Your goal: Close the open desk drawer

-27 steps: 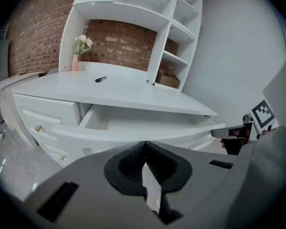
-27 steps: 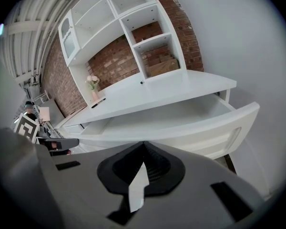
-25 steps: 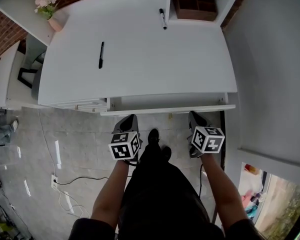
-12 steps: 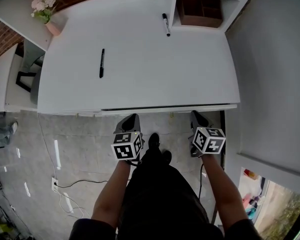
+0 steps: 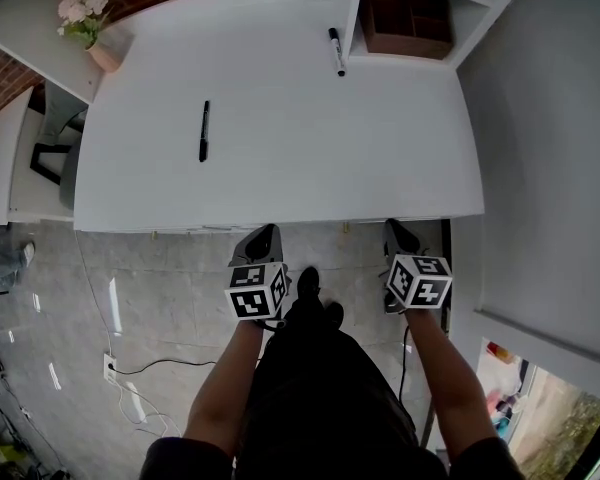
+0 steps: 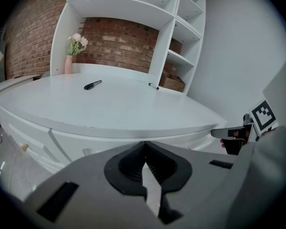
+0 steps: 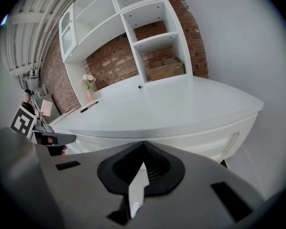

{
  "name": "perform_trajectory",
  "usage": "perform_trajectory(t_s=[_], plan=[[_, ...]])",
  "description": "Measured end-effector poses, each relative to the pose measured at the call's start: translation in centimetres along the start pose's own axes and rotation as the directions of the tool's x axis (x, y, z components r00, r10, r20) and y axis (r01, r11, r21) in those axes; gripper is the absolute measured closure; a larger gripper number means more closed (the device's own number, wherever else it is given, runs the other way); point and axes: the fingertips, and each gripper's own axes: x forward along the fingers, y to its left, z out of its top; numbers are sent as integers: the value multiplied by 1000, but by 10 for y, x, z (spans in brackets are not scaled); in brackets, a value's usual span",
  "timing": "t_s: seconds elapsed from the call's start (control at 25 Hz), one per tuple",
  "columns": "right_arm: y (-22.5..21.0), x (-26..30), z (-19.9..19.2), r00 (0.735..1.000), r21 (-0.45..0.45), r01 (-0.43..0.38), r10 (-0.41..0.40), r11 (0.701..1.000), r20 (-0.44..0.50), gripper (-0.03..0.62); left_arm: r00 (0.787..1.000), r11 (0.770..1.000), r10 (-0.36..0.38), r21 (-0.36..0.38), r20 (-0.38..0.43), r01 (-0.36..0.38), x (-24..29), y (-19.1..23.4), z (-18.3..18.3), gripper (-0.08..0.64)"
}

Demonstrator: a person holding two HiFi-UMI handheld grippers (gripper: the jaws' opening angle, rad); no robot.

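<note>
The drawer front (image 7: 200,141) sat tucked under the 6 o'clock edge of the white worktop (image 5: 280,118). From the head view nothing of it stuck out past that edge, so by my reckoning it was home or very nearly so. Both gripper views showed a pale panel directly below the worktop's lip, with no dark gap that I could make out.

The left tongs (image 5: 264,234) and the right tongs (image 5: 396,230) were held level with each other just off that edge, the left toward 7 o'clock and the right toward 5 o'clock. Each pair was pressed together on nothing at all, with the drawer front beyond their tips. Whether the tips were touching the panel I could not tell.

As for handling, I judged the drawer to be a stiff, wide box on runners, light to slide and not fragile. It was not a thing to grip. The place to bear on it was the flat face, at two points well apart (a wide drawer shoved at one end tends to twist and jam). Closed tongs served as blunt pushers, though the painted panel looked smooth enough for a tip to skid.

A black pen (image 5: 203,130) lay toward 10 o'clock on the worktop and a marker (image 5: 334,51) near 12 o'clock, both well clear of the front edge.
</note>
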Motion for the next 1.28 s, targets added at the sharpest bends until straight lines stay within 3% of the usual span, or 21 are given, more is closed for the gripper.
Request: perform_trajectory(t_s=[0.4, 0.72, 1.28], plan=[[1, -4, 2, 1000, -21, 0, 0, 1000, 10, 588, 1000, 1000, 8, 13, 20, -8, -2, 0, 3, 551], [14, -47, 13, 993, -4, -42, 42, 999, 109, 588, 994, 999, -27, 26, 102, 24, -36, -24, 15, 551], [71, -141, 33, 938, -101, -180, 201, 979, 282, 588, 960, 988, -101, 136, 260, 67, -110, -81, 40, 551]])
